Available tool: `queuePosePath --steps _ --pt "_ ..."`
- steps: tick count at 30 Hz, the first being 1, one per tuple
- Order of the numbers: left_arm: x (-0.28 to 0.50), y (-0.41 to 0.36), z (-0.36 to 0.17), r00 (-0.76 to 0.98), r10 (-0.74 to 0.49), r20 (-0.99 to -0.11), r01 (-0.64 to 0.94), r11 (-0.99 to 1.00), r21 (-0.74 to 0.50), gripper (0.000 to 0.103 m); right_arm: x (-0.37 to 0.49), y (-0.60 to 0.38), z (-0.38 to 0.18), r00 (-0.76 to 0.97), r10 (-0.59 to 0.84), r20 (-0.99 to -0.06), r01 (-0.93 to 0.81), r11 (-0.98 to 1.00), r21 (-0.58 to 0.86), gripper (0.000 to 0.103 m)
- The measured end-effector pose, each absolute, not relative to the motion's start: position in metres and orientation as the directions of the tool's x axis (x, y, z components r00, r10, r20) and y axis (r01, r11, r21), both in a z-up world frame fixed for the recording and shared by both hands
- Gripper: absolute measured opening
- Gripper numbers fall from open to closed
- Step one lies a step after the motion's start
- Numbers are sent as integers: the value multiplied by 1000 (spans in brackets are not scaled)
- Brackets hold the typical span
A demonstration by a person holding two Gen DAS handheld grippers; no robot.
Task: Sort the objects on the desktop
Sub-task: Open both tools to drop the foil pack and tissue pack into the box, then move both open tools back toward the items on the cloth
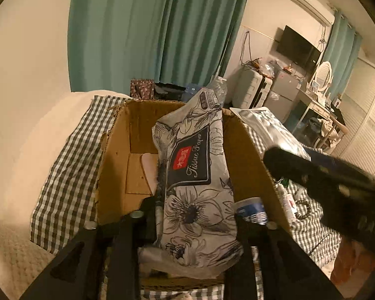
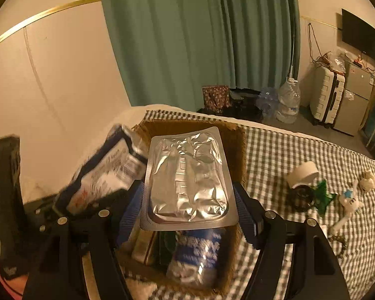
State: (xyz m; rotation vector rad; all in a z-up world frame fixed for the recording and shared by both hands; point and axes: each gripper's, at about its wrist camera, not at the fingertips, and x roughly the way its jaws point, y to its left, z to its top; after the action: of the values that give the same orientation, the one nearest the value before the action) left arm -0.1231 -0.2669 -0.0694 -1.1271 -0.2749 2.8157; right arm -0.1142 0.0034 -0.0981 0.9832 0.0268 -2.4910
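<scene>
Left gripper (image 1: 200, 215): clamped the tissue pack (image 1: 197, 175) (printed "Tissue Paper") above the cardboard box (image 1: 117, 135).
Right gripper (image 2: 187, 200): gripped the foil pouch (image 2: 187, 175), no legible print.

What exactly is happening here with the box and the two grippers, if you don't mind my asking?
A person is sorting items into a cardboard box on a checked cloth. The left gripper holds a floral tissue pack over the box, while the right gripper holds a silver foil pack above it. A blue-and-white container already lies inside. A paper roll and small toys wait on the cloth.
</scene>
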Motion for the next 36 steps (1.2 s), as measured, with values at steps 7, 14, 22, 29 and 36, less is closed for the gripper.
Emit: queuePosePath --steps 7,14,22,29,36 --pt "-119 -283 -79 -745 95 -660 69 -973 -218 98 -118 5 -94 -733 -309 -605 339 -938 69 95" --pt "-112 -266 -73 -735 72 -675 59 -984 -169 99 -105 34 -78 -772 -285 -568 284 -954 92 95" --pt "-89 -220 -32 -760 89 -644 -2 -991 -135 103 -64 82 -46 -823 -226 -521 217 -973 80 95" --pt "-65 -146 -6 -755 163 -635 -99 -986 -136 103 -15 161 -14 -878 -108 -467 90 -994 60 96" --pt "-59 -52 -25 -709 200 -676 -165 -979 -116 103 22 277 -22 -884 -44 -466 -50 -981 187 99"
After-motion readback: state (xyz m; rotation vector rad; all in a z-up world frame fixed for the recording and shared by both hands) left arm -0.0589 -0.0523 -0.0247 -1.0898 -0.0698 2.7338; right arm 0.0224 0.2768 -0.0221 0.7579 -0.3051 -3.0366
